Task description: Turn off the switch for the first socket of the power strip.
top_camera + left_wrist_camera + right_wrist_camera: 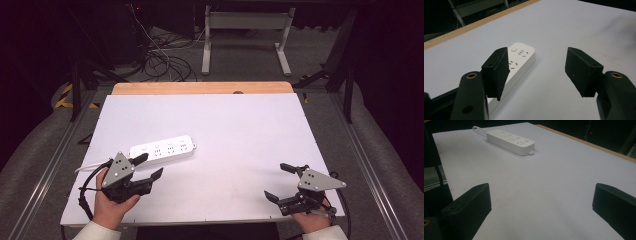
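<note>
Lying left of centre on the white table (240, 135), the power strip (162, 148) is half hidden behind the left gripper (149, 167), jaws spread wide; lower right, the right gripper (280, 181) gapes open too; its cord runs off, unclear.

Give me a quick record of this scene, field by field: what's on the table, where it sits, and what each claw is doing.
surface: white board on a wooden table
object: white power strip, lying flat on the left half of the board, cord leading off its left end
left claw: left claw open, holding nothing, just in front of the power strip, not touching it
right claw: right claw open, holding nothing, over the board's near right corner, far from the strip
hands: one hand behind each claw, at the near edge
</note>
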